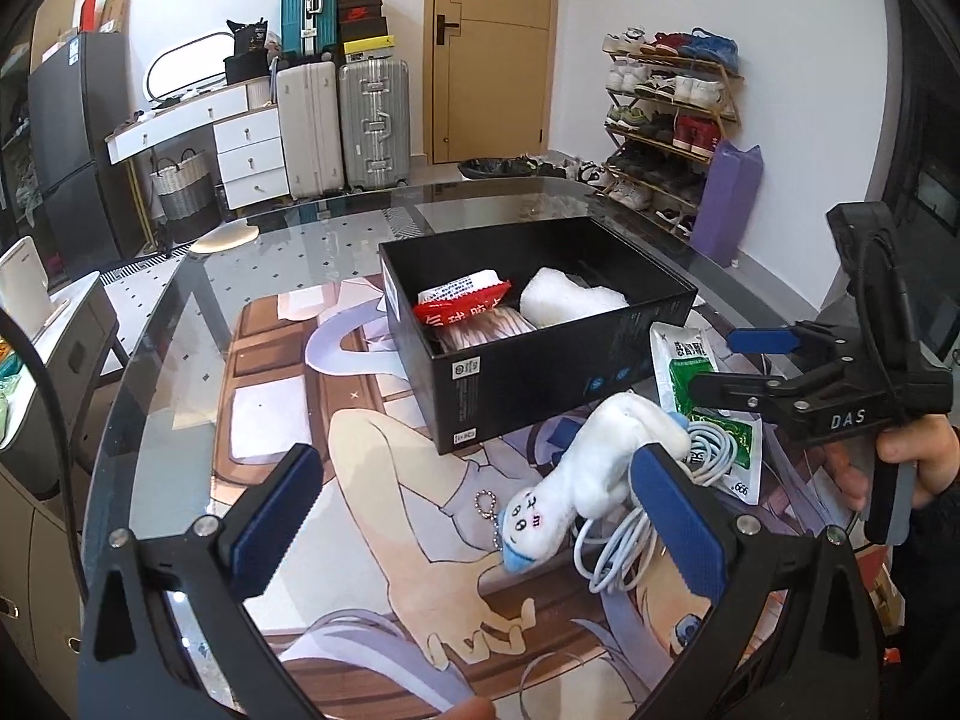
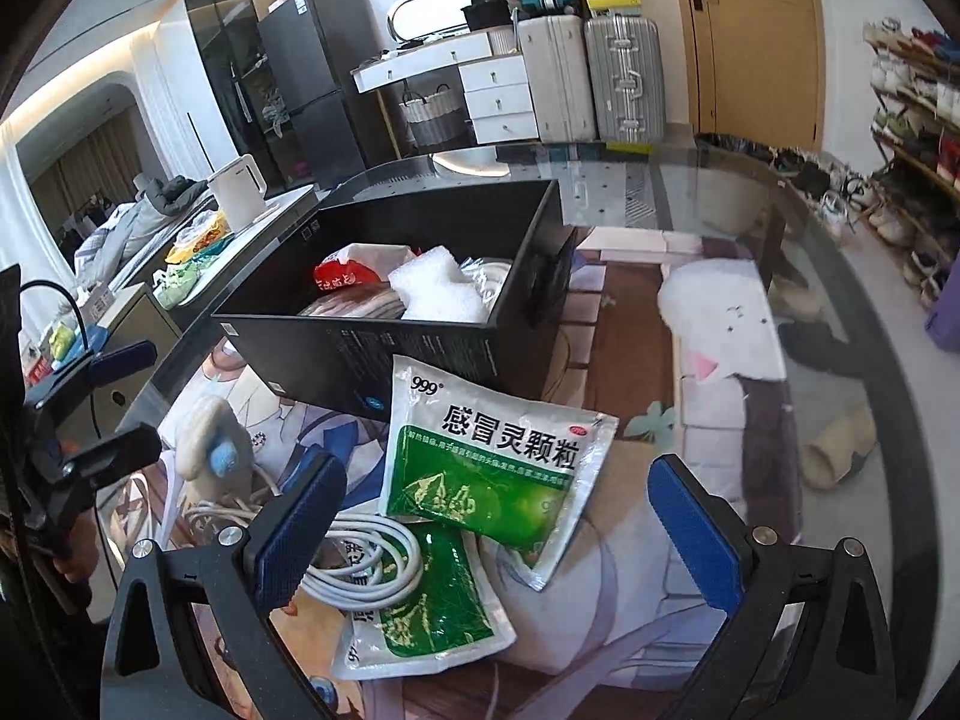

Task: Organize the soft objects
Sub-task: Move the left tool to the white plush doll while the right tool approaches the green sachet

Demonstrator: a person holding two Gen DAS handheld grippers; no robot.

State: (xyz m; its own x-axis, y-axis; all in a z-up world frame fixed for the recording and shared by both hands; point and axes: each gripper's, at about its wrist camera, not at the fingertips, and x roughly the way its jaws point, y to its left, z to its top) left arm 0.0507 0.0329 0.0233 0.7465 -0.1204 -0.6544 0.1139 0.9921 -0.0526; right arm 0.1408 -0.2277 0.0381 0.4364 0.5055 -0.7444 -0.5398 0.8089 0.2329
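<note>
A black box (image 1: 480, 384) stands on the glass table and holds a red snack packet (image 1: 462, 303) and a white foam piece (image 1: 567, 297); it also shows in the right wrist view (image 2: 372, 354). A white plush keychain toy (image 1: 576, 480) lies in front of the box, beside a coiled white cable (image 1: 618, 546). My left gripper (image 1: 480, 516) is open just in front of the toy, its right pad near the plush. My right gripper (image 2: 492, 522) is open over two green medicine sachets (image 2: 498, 456), (image 2: 429, 600). It also shows in the left wrist view (image 1: 714, 363).
The glass table (image 1: 180, 360) lies over an anime-print mat (image 1: 372, 510). Behind it stand suitcases (image 1: 342, 120), a white dresser (image 1: 240, 138), a door (image 1: 492, 48) and a shoe rack (image 1: 672, 114). A side counter with a white kettle (image 2: 237, 189) is at the left.
</note>
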